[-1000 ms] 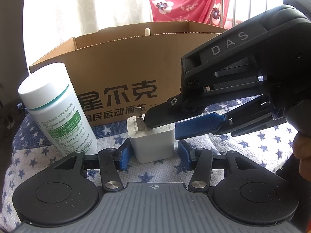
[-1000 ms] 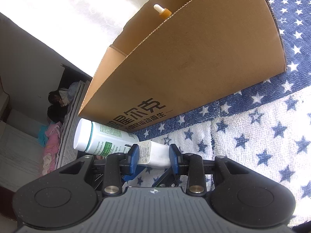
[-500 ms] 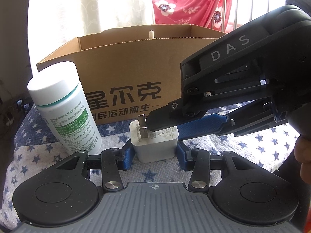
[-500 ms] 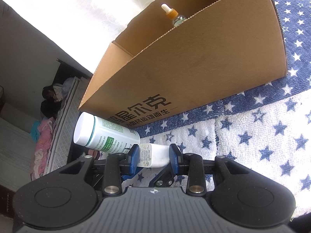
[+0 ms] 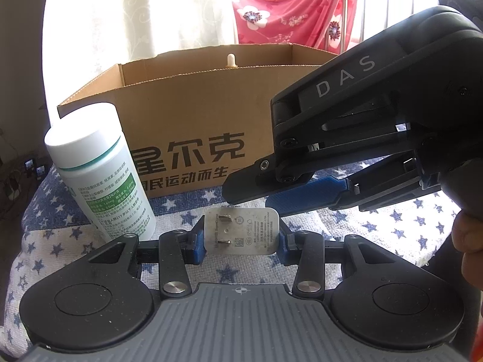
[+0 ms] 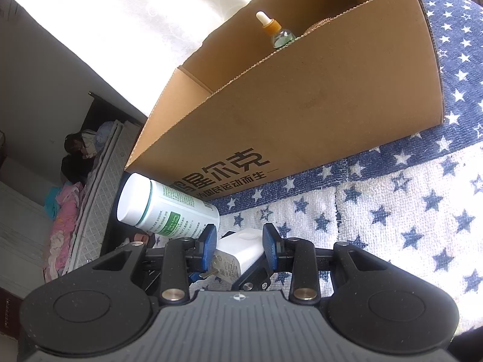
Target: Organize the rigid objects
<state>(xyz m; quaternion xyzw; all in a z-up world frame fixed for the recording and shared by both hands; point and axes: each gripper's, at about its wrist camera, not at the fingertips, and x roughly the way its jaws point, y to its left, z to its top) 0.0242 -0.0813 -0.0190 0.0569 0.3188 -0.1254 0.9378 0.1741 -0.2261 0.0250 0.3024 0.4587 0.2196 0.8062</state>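
Note:
A white charger plug point(image 5: 241, 235) sits between the blue pads of my left gripper point(image 5: 240, 242), which is shut on it; its pronged face is turned toward the camera. A white pill bottle point(image 5: 102, 175) with a green label stands to its left on the starred cloth. My right gripper point(image 5: 250, 196) hovers just above and behind the charger, its fingers not touching it. In the right wrist view the charger point(image 6: 241, 247) shows below the gap of my right gripper point(image 6: 240, 241), whose pads stand apart. An open cardboard box point(image 5: 196, 114) stands behind.
A dropper bottle point(image 6: 273, 30) with an orange collar stands inside the box point(image 6: 302, 105). The blue-and-white starred cloth point(image 6: 407, 211) stretches to the right. A hand point(image 5: 468, 235) holds the right gripper at the frame's edge. A bed lies beyond the cloth's left edge.
My left gripper closed on the charger, lifted it off the cloth and tipped its prongs toward the camera. The right gripper's finger came off the prongs and now hangs above.

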